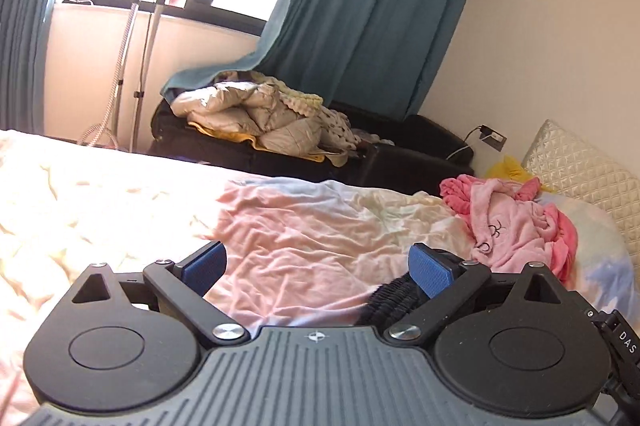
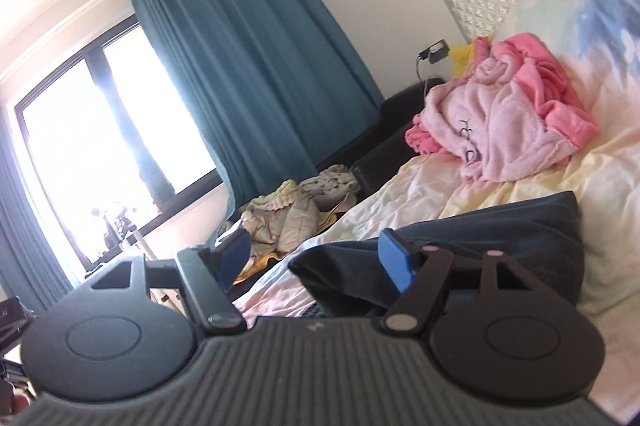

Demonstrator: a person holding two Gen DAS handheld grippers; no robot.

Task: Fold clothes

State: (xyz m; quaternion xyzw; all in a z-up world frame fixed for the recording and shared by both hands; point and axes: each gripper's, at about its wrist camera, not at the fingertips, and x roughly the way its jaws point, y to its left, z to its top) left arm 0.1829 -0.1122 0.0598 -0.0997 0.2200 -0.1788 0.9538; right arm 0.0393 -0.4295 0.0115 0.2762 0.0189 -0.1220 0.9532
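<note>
A dark navy garment point(image 2: 500, 238) lies in a flat heap on the pastel bed sheet point(image 2: 440, 193). My right gripper point(image 2: 316, 258) hovers over its near edge, open, with nothing between the blue pads. In the left wrist view my left gripper point(image 1: 318, 266) stands wide open above the wrinkled pink sheet point(image 1: 300, 226), also empty. A black ribbed piece of fabric point(image 1: 390, 300) shows just under its right finger. A fluffy pink garment point(image 1: 508, 226) point(image 2: 504, 113) is crumpled further up the bed, beside the pillow.
A tie-dye pillow point(image 2: 580, 17) leans on the quilted headboard point(image 1: 580, 177). Beyond the bed's far edge stands a black sofa point(image 1: 400, 141) heaped with pale clothes point(image 1: 260, 117). Teal curtains point(image 1: 360, 5) and a bright window are behind; a steamer stand point(image 1: 136, 65) is at the left.
</note>
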